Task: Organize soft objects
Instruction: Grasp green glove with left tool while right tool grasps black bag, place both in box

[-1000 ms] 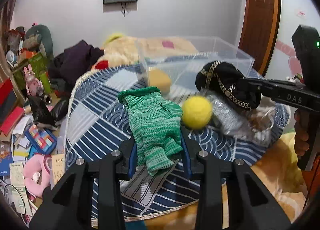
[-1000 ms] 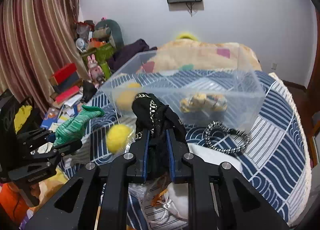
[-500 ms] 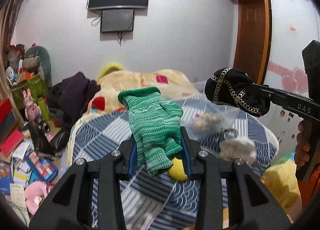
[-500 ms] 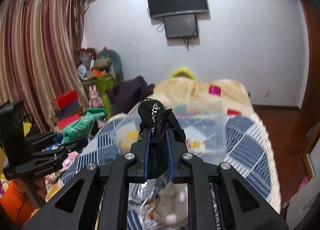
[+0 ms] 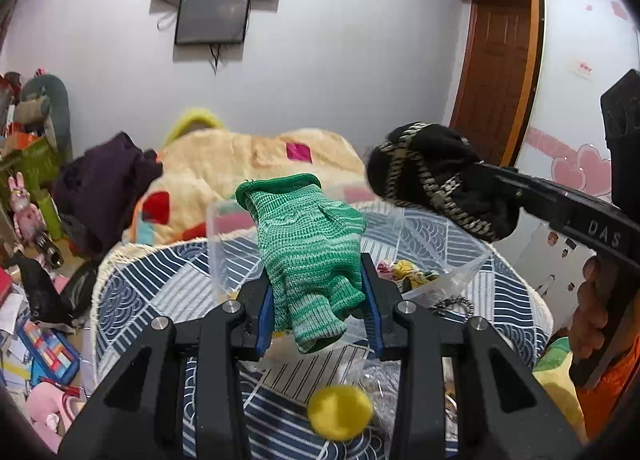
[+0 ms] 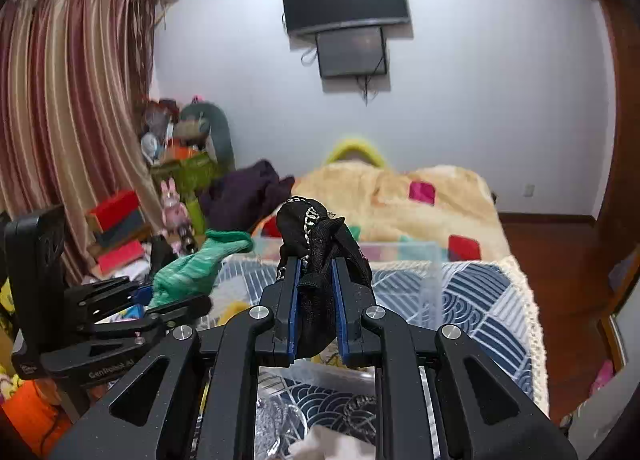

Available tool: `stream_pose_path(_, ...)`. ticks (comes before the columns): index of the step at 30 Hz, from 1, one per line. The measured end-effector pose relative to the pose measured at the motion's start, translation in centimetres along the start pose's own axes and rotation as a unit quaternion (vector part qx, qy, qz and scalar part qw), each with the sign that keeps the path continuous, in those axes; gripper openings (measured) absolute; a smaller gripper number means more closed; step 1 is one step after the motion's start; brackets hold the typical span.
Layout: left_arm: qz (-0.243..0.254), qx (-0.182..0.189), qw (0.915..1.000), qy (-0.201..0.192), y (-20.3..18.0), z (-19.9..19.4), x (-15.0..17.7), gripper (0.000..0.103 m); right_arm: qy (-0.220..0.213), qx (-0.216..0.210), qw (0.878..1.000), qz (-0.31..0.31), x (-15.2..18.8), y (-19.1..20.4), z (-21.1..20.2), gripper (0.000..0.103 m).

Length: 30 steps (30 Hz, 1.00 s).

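My left gripper (image 5: 318,300) is shut on a green knitted glove (image 5: 308,244), held in the air above a clear plastic bin (image 5: 224,236) on the blue patterned table cover (image 5: 160,280). My right gripper (image 6: 314,292) is shut on a black fabric piece with a silver chain (image 6: 316,236), also raised above the bin (image 6: 434,272). In the left wrist view the black piece (image 5: 432,184) hangs at the right, beside the glove. In the right wrist view the glove (image 6: 200,264) is at the left. A yellow ball (image 5: 340,414) lies on the table below the left gripper.
The bin holds small yellow soft items (image 5: 408,270). A black-and-white braided cord (image 5: 452,304) and crinkled plastic (image 6: 280,428) lie on the table. A cream blanket covers the bed (image 6: 400,196) behind. Toys and boxes (image 6: 116,228) clutter the floor at left.
Both grippers have risen and tilted upward with their items held. The table and bin have dropped lower in both views, and the yellow ball now shows below the left gripper.
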<state>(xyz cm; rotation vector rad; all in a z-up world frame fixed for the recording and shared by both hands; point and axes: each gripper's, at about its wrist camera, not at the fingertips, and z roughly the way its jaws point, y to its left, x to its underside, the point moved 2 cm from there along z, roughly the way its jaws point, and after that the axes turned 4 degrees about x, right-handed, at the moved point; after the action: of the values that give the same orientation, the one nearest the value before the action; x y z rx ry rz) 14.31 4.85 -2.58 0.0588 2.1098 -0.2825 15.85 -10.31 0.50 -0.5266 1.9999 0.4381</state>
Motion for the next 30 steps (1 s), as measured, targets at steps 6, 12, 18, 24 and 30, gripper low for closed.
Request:
stream_pose_path(6,-0.003,-0.005,0.9992,0.041,0.6,4.1,0.2,0.037,0.068,-0.007,0.998,-0.011,1.6,0.3,4.7,0.013)
stream_pose_path(12,-0.011,-0.003,0.9965,0.083,0.8,7.1,0.7,0.037,0.128,-0.005,0.991,-0.026,3.1,0.0,7.4,0.014)
stream_pose_path(18,-0.002,-0.011,0.9959,0.09,0.6,7.7,0.7,0.048,0.142,-0.009,0.989,-0.026,3.5,-0.7,7.1,0.019)
stream_pose_path(24,0.003,-0.013,0.9959,0.09,0.4,6.4,0.7,0.057,0.127,-0.012,0.991,-0.033,3.0,-0.9,5.3,0.046)
stream_pose_path(30,-0.003,-0.007,0.9982,0.059,0.2,3.2,0.5,0.069,0.078,0.0,0.996,-0.032,2.1,-1.5,2.0,0.074)
